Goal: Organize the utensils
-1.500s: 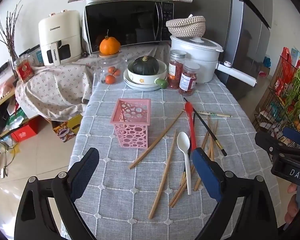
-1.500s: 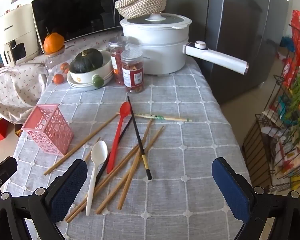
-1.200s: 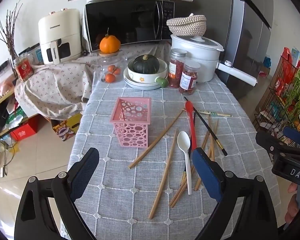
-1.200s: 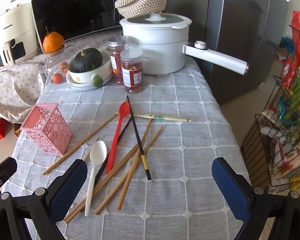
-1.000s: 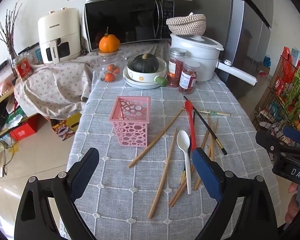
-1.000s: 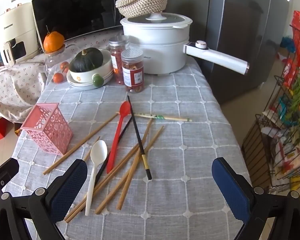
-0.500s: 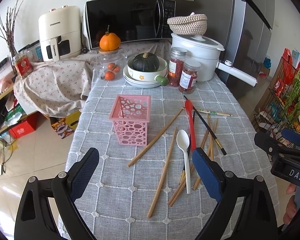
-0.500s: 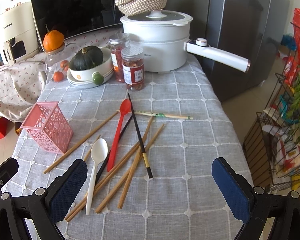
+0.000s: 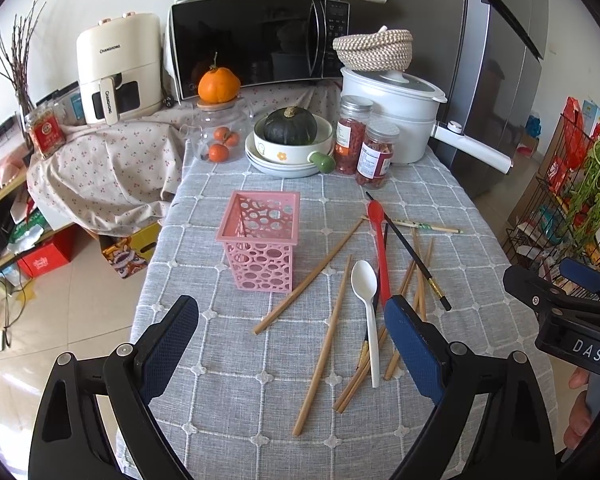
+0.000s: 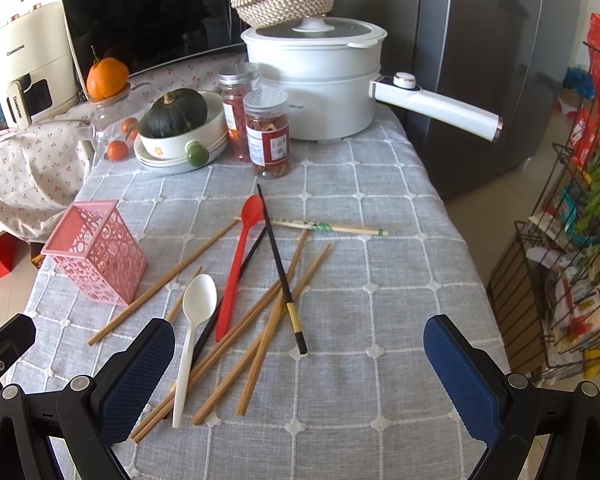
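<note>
While nothing has yet been picked up, the utensils lie loose on the grey checked tablecloth (image 10: 400, 280), directly ahead of both grippers. Nearest the right gripper (image 10: 298, 364) is the white spoon (image 10: 192, 332), its handle end close beside that gripper's left pad, with a fan of wooden chopsticks (image 10: 260, 344) crossing under and beside it. Slightly farther ahead lie the red spoon (image 10: 240, 268) and a black chopstick (image 10: 280, 268) laid across the wooden ones; a pale printed chopstick (image 10: 328, 228) lies crosswise beyond them. Ahead and to the left of the right gripper, and straight ahead of the left gripper (image 9: 292, 336), stands the pink perforated holder (image 9: 260, 240), upright and, as far as its open top shows, empty.

Both grippers are spread wide and hold nothing; each hovers at the near edge of the table, above the cloth.

Judging from this, the task is at its very start: reaching for a first utensil. The next move probably calls for the right gripper to descend over a single piece, most likely the white spoon or the black chopstick lying on top, and close across its narrow handle without dragging its neighbours. Thin sticks flat on cloth may roll or slip, so a low, square approach seems wise. Jars (image 10: 266, 136), a bowl with a squash (image 10: 180, 120) and a white pot (image 10: 312, 92) stand farther back, well apart.
</note>
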`<state>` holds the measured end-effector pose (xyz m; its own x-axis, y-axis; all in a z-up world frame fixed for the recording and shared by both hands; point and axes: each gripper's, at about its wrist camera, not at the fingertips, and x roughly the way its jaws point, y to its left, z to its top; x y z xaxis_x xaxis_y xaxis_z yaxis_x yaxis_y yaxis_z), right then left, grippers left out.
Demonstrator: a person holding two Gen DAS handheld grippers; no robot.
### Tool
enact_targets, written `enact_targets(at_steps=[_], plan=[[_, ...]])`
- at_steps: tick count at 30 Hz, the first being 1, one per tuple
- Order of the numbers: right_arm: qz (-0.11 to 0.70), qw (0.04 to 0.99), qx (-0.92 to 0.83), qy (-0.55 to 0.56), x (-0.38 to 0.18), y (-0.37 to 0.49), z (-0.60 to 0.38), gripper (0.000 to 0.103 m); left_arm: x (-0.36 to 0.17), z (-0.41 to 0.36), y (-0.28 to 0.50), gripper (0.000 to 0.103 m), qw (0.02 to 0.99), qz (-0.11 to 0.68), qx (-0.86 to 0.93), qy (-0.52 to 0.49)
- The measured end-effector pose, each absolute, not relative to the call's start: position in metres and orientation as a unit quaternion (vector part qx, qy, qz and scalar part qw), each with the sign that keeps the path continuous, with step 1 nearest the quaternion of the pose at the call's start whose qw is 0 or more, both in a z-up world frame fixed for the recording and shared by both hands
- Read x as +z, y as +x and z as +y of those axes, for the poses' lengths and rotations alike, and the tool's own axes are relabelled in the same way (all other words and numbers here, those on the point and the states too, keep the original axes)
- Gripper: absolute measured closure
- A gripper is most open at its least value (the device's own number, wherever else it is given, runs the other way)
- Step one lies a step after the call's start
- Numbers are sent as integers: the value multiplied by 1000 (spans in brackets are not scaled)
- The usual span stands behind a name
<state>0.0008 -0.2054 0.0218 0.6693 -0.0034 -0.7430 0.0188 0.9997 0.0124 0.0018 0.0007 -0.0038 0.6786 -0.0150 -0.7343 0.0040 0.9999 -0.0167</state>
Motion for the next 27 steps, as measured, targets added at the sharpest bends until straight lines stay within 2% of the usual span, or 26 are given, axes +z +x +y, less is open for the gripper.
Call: enact_targets(at_steps=[27], plan=[[411,912,-5,12,20,1,-204,1,-3,1,2,7,917,400,-5,-7]])
